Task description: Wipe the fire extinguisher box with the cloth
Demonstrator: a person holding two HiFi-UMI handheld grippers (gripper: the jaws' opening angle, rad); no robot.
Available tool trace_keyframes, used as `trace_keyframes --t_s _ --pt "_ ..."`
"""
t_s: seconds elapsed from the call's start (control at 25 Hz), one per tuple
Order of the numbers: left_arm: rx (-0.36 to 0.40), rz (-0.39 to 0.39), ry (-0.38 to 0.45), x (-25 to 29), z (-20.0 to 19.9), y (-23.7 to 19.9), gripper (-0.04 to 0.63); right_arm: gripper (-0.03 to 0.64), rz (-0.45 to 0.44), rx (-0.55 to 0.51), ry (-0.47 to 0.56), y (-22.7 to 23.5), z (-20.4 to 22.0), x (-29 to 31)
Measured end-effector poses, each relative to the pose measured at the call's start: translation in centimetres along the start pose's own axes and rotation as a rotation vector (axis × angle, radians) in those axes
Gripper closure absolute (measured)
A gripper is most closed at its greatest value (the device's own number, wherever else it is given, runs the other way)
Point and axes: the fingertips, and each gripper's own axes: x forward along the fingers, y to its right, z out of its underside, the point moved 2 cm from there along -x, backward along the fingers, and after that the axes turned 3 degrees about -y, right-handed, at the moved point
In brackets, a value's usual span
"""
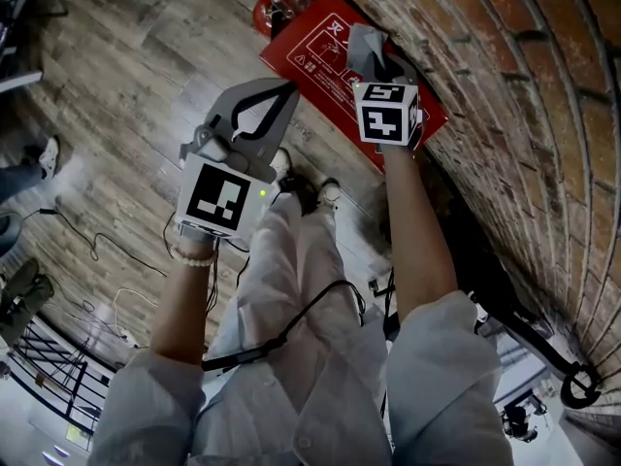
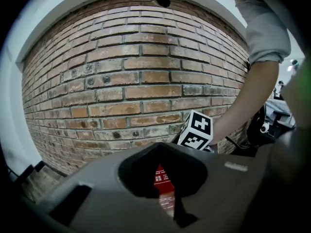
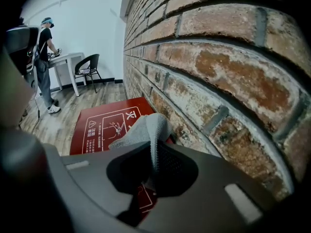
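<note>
The red fire extinguisher box (image 1: 325,66) lies flat on the wood floor against the brick wall, its white-printed face up. My right gripper (image 1: 375,64) is over its far part, shut on a grey cloth (image 1: 366,45) that bunches up past the jaws. In the right gripper view the cloth (image 3: 145,129) hangs from the gripper (image 3: 151,171) above the box (image 3: 104,125). My left gripper (image 1: 288,89) hovers just left of the box's near edge, jaws together and holding nothing. The left gripper view shows a strip of the box (image 2: 163,181) beyond the gripper (image 2: 169,200).
A red extinguisher (image 1: 275,13) stands by the box's far corner. The brick wall (image 1: 529,115) runs along the right. Cables (image 1: 97,252) trail on the floor at left. A person (image 3: 44,57), a white table (image 3: 68,58) and a black chair (image 3: 90,64) are far down the room.
</note>
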Motion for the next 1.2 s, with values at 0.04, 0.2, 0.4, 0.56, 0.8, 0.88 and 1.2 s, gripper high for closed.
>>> trace_keyframes --t_s 0.04,0.2,0.4,0.56,0.8,0.88,1.2 --pt "0.003 0.002 0.0 0.0 0.0 0.2 0.598 0.592 0.003 -0.004 -0.002 0.2 0.3 -0.2" --pt "0.011 0.007 0.0 0.0 -0.3 1.1 0.598 0.592 0.01 -0.008 -0.013 0.9 1.3 -0.9" --pt "0.014 0.011 -0.001 0.3 -0.8 2.2 0.598 0.592 0.018 0.003 -0.016 1.8 2.7 -1.8" --pt "0.017 0.017 0.003 0.6 -1.2 3.1 0.598 0.592 0.024 0.01 -0.02 2.5 3.9 -2.5" --pt "0.032 0.04 0.004 1.4 -1.8 4.6 0.598 0.592 0.043 0.035 -0.026 4.0 5.7 -3.5" --pt "0.034 0.046 0.009 1.6 -2.0 5.0 0.598 0.592 0.049 0.041 -0.027 4.4 6.3 -3.8" --pt "0.039 0.067 0.004 2.5 -2.5 6.6 0.598 0.592 0.07 0.058 -0.052 6.0 8.9 -5.1"
